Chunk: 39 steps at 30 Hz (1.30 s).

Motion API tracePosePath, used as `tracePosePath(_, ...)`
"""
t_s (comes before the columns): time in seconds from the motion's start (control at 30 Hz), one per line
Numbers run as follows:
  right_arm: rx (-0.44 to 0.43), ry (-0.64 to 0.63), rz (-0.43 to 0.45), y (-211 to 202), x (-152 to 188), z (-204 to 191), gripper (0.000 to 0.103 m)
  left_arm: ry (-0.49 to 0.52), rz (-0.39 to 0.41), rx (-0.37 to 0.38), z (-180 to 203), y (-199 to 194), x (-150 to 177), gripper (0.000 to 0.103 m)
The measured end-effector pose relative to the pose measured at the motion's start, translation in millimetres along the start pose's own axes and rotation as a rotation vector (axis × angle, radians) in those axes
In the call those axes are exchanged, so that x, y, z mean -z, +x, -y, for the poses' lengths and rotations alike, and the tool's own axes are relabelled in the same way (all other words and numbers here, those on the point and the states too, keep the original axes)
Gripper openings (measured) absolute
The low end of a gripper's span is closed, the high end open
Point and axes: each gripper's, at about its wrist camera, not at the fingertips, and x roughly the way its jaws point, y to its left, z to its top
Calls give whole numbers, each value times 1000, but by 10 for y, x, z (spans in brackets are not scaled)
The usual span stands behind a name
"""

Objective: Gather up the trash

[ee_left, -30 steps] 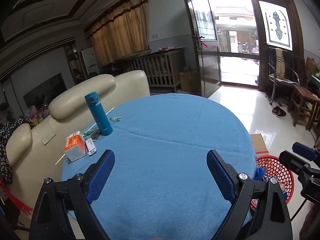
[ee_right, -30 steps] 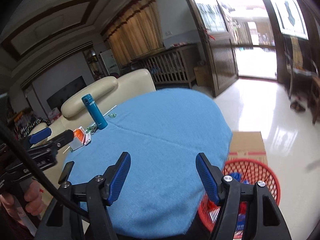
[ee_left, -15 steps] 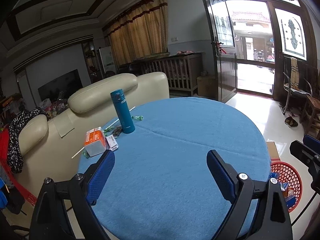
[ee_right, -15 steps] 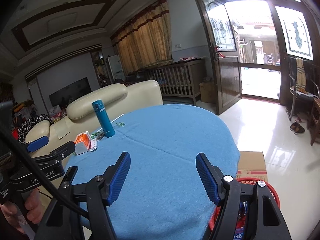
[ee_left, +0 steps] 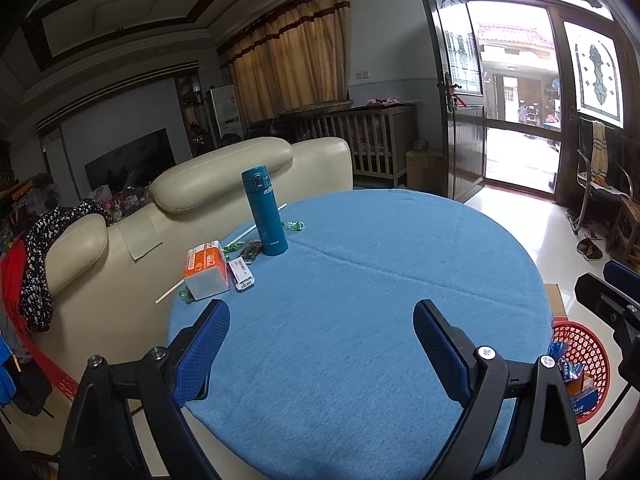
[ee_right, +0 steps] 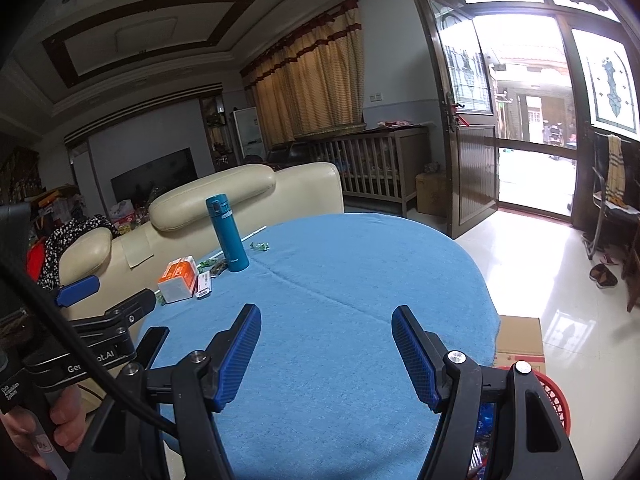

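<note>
On the far left of the round blue table point(ee_left: 360, 300) lie an orange and white box point(ee_left: 206, 274), a small labelled packet point(ee_left: 242, 276), green candy wrappers point(ee_left: 294, 225), a dark wrapper point(ee_left: 250, 249) and a white straw point(ee_left: 260, 227). My left gripper point(ee_left: 322, 324) is open and empty above the table's near edge. My right gripper point(ee_right: 326, 330) is also open and empty. A red basket point(ee_left: 580, 364) with trash inside stands on the floor at the right, also in the right wrist view as the basket point(ee_right: 554, 396).
A teal flask point(ee_left: 266, 212) stands upright among the litter. A cream sofa point(ee_left: 224, 176) backs the table on the left. A cardboard box point(ee_right: 518, 340) lies beside the basket. A chair point(ee_left: 600, 184) and slippers stand near the open door.
Both grippers have pulled back and risen away from the table, so more of the table, sofa and room shows. Their jaws stay open and empty.
</note>
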Motion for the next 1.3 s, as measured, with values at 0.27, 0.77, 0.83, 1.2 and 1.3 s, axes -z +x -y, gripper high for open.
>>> tracePosePath(0.27,2,-31,12,22,-36,-138,72,-16,4,-5,-98,-20,3,93)
tracePosePath(0.77,-1,-29,5,36,-15,-207,72,-32,6,-15,-188,-35,23,93)
tracePosePath(0.83,-2,-28,4,37,-11,-203,72,-33,6,-18,-188,-28,17,93)
tracePosePath(1.2,1,-13,-1,59,24,-183,72,-33,2,-18,-191,1,25,93)
tracePosePath(1.3,1,-6,-4,66,30,-170,72,-32,1,-16,-190,6,20,93)
